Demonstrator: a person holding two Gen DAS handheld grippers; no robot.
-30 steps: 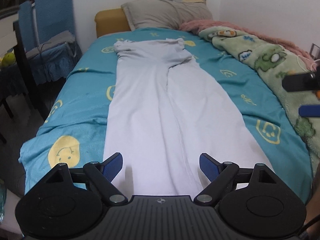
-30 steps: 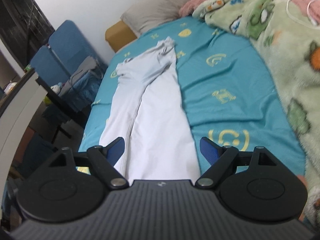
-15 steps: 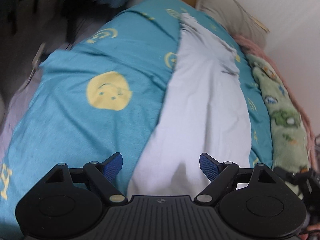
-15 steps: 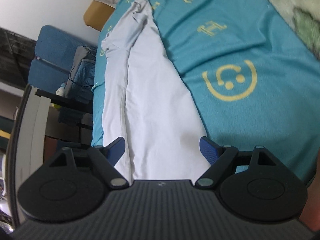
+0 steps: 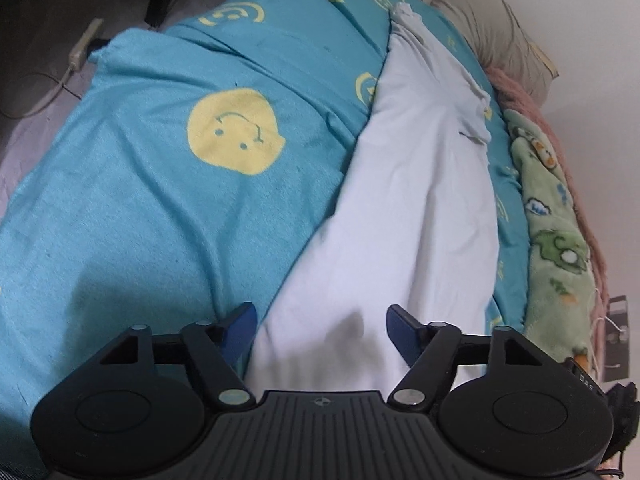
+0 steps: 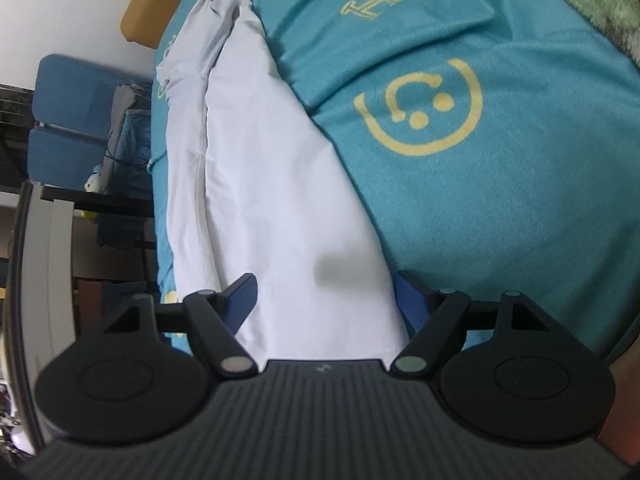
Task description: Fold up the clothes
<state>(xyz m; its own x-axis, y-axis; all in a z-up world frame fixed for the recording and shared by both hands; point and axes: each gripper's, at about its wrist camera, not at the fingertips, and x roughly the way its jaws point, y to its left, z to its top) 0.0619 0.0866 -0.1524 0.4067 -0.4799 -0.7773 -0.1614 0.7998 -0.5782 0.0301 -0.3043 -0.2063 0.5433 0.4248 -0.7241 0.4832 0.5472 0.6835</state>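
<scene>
Both grippers hang with fingers apart over the near hem of a long white cotton garment (image 5: pixel 416 200) spread on a bed.

The garment lies flat and lengthwise on the teal bedsheet with yellow smiley prints (image 5: pixel 160 200), its far end reaching toward the grey pillow (image 5: pixel 492 28) at the head of the bed. The left gripper (image 5: pixel 322 322) has its blue-padded jaws spread wide, straddling the garment's near left edge, one finger over the sheet and the other over white cloth, holding nothing. The right gripper (image 6: pixel 326 294) is likewise spread, straddling the near right edge, with nothing between its pads. A green fleece blanket with cartoon prints (image 5: pixel 556 248) lies along the right side of the bed. Blue chairs (image 6: pixel 68 120) stand left of it.
</scene>
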